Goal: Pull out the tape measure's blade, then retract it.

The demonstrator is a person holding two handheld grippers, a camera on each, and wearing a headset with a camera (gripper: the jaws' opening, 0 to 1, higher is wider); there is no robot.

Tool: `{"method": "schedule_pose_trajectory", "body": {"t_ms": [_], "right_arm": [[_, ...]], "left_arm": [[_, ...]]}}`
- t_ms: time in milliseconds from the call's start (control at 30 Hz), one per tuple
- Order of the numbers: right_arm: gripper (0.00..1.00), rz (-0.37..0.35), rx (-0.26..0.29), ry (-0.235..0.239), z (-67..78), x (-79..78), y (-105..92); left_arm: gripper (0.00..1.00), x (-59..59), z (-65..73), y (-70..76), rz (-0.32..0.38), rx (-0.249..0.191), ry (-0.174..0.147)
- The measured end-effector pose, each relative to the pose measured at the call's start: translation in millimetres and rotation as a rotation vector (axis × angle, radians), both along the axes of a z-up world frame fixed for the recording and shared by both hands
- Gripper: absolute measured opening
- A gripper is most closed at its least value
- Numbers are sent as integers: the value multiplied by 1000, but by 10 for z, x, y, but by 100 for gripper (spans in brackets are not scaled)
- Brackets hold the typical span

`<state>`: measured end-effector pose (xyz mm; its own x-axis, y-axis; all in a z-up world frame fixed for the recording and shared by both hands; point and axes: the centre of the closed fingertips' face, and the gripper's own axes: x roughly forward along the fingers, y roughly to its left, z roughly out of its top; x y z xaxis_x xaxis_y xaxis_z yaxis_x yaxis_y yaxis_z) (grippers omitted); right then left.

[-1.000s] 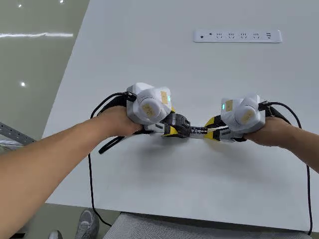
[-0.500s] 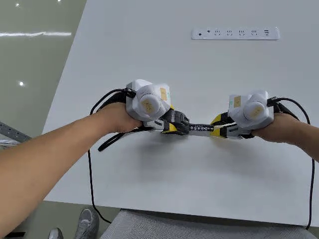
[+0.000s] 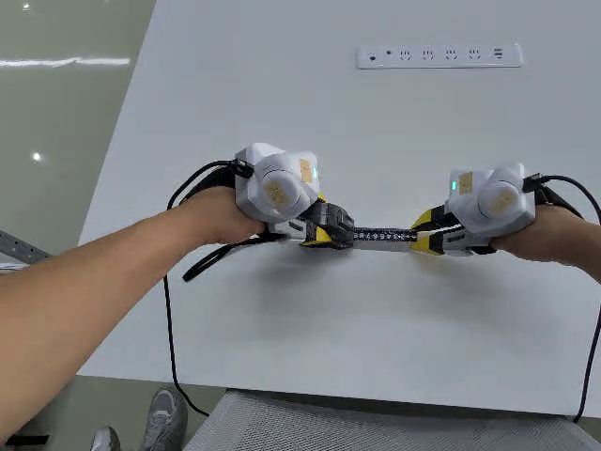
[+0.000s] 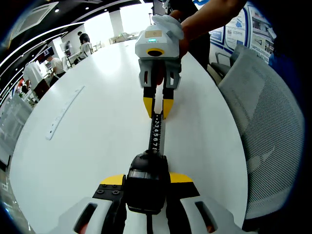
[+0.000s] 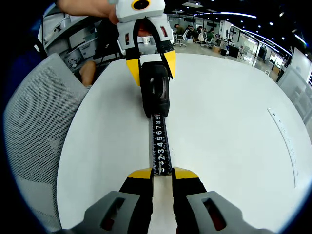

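Observation:
A black tape measure case sits just above the white table, clamped between the yellow-tipped fingers of my left gripper. In the left gripper view the case is between the jaws and the numbered blade runs away to the other gripper. My right gripper is shut on the blade's end. The pulled-out blade spans the short gap between the two. In the right gripper view the blade leads up to the case.
A white power strip lies flat near the table's far side. Black cables trail from the left gripper over the near table edge. A grey mesh chair stands below the near edge. Floor lies to the left.
My right gripper has moved right with the blade's end, so more blade shows between the grippers. The left gripper keeps the case in about the same place.

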<state>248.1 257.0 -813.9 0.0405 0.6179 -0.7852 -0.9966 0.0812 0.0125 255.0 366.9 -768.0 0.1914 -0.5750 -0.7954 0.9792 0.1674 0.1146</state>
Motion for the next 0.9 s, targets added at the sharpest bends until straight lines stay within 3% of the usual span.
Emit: {"method": "schedule_pose_trajectory", "body": {"t_ms": [900], "right_arm": [[10, -44, -30, 31, -14, -8, -448]], "left_arm": [[26, 0, -5, -18, -13, 18, 1]]}}
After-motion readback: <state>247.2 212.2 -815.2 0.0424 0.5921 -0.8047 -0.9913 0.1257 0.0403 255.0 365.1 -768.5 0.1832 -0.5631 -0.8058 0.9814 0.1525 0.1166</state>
